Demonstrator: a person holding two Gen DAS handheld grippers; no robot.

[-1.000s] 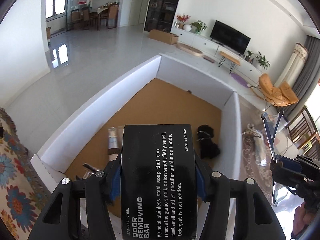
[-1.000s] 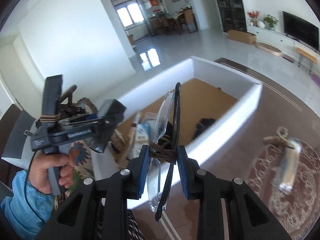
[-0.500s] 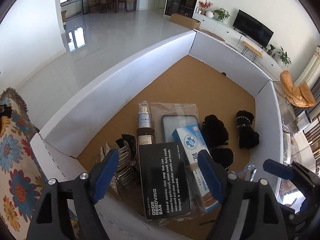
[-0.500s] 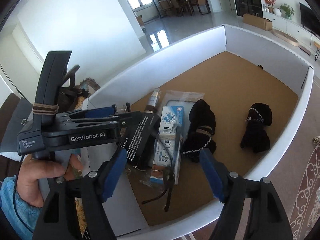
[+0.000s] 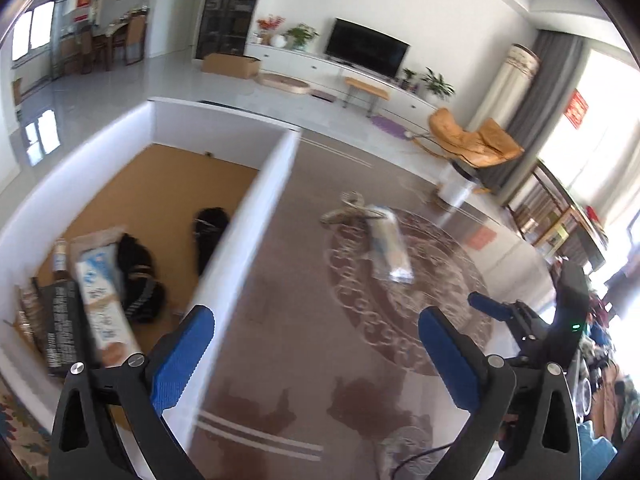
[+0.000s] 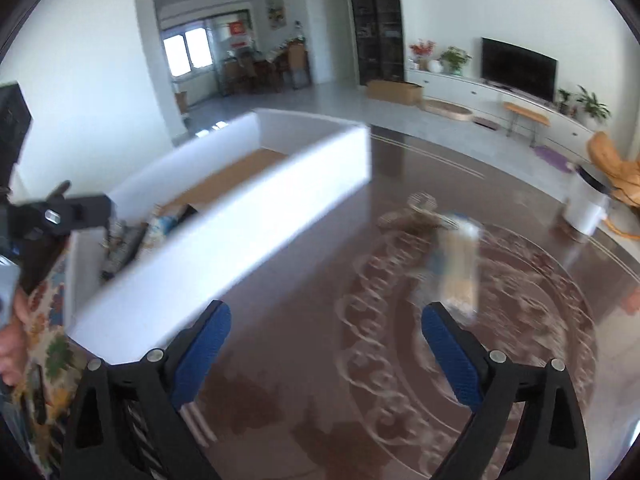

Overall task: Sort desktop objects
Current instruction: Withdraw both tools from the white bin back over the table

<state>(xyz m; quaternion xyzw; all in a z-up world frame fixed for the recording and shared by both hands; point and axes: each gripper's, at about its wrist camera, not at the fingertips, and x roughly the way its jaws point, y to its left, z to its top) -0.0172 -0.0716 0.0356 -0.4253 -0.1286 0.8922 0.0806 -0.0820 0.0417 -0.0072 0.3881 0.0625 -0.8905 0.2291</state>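
Clear packet (image 6: 458, 268) lies beyond right claw (image 6: 326, 354) (jaws opening, empty) — apart.

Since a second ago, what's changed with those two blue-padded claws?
The left gripper let go of the black odor-bar box, the right gripper the glasses; both jaws are opening, empty, and swung off the white cardboard tray toward the clear-wrapped packet, which hasn't moved.

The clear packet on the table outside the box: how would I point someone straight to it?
Start at the white-walled box, then look right across the dark brown table to its pale swirl pattern. A clear plastic-wrapped packet lies there, beside a small brownish item. It is the long, shiny, see-through one.
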